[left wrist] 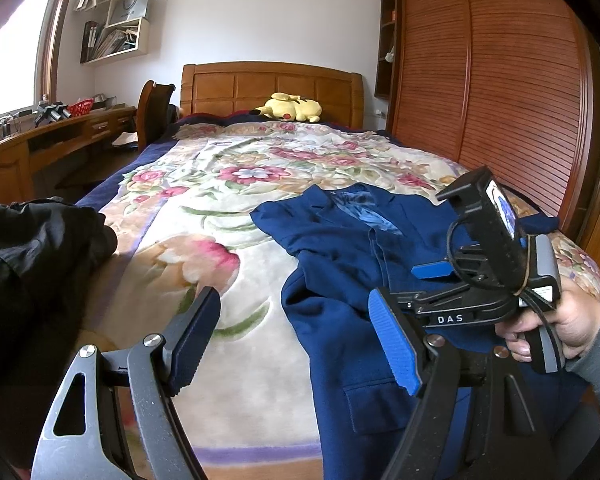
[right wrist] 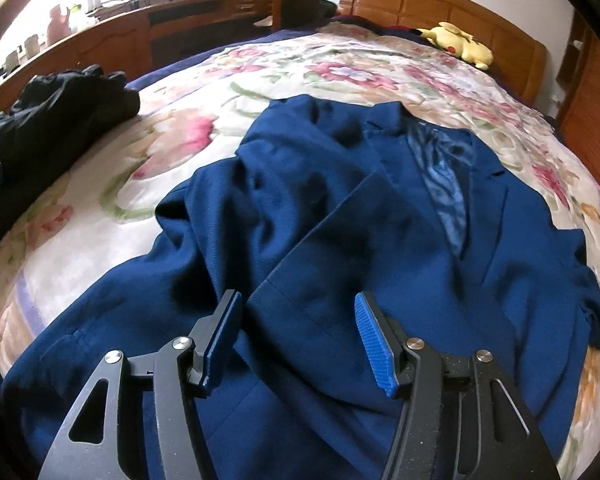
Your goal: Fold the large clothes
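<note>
The blue jacket (right wrist: pixel 340 216) lies spread out on the bed (left wrist: pixel 220 208) near its foot edge, front side up, so it can be folded. The right gripper (right wrist: pixel 296 340) hangs over the jacket's front flap, its jaws apart and holding nothing. The left gripper (left wrist: pixel 300 344) waits beside the jacket, jaws wide apart, empty too. A black garment (right wrist: pixel 60 120) is heaped by the bed's left edge.

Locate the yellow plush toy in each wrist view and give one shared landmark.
Left wrist view: the yellow plush toy lies top centre, at the head of the bed.
Right wrist view: it lies upper right.
Shared landmark: the wooden headboard directly behind it.
</note>
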Demonstrator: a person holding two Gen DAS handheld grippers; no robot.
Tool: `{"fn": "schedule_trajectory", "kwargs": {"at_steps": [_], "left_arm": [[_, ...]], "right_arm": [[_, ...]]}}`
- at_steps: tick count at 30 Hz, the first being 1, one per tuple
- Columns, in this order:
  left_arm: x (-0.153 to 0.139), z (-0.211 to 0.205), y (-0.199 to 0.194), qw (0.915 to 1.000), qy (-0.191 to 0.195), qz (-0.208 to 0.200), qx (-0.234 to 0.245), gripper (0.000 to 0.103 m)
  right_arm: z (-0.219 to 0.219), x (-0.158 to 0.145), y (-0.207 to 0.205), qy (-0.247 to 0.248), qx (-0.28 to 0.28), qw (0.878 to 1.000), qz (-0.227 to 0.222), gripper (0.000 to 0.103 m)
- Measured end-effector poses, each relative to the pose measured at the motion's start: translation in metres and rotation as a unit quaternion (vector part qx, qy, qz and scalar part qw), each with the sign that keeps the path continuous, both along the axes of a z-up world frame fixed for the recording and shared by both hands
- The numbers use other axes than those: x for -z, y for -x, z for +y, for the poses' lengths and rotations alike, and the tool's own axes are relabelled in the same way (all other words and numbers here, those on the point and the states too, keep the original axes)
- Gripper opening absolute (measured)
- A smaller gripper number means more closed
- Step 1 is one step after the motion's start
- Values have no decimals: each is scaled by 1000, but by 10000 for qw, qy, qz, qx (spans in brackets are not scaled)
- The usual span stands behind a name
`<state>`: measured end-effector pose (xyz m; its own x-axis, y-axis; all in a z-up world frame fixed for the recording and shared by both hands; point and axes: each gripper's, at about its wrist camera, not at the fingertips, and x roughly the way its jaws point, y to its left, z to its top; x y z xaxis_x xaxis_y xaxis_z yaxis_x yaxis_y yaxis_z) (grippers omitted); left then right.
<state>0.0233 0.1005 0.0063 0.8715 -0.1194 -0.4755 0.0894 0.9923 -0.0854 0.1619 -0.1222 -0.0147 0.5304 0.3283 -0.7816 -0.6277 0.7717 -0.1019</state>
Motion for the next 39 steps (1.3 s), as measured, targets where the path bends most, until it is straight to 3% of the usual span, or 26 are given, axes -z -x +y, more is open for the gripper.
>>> {"fn": "schedule_trajectory", "kwargs": {"at_steps": [8, 11, 13, 15, 22, 27, 32, 39], "left_arm": [[1, 1, 1, 10000, -16, 18, 10, 78], [0, -1, 0, 10000, -20, 21, 18, 78], [0, -2, 0, 10000, -17, 18, 41, 78], [0, -6, 0, 10000, -34, 15, 64, 78], [2, -17, -3, 9998, -58, 5, 173, 78], [0, -27, -4, 9996, -81, -27, 257, 78], [-4, -38, -3, 9993, -17, -186, 325, 78], [-6, -52, -3, 9988, 8, -284, 406, 78]], "right_arm": [[12, 12, -2, 325, -53, 9994, 84, 60], [10, 14, -3, 333, -82, 9993, 137, 38], [5, 12, -4, 286, -65, 9995, 108, 18], [-5, 3, -3, 57, 11, 10000, 8, 13], [-51, -42, 18, -655, 398, 9943, -739, 11], [-94, -57, 41, -913, 805, 9860, -1137, 11], [-136, -56, 69, -1039, 1314, 9765, -1359, 11], [-170, -34, 105, -878, 1722, 9740, -1182, 11]]}}
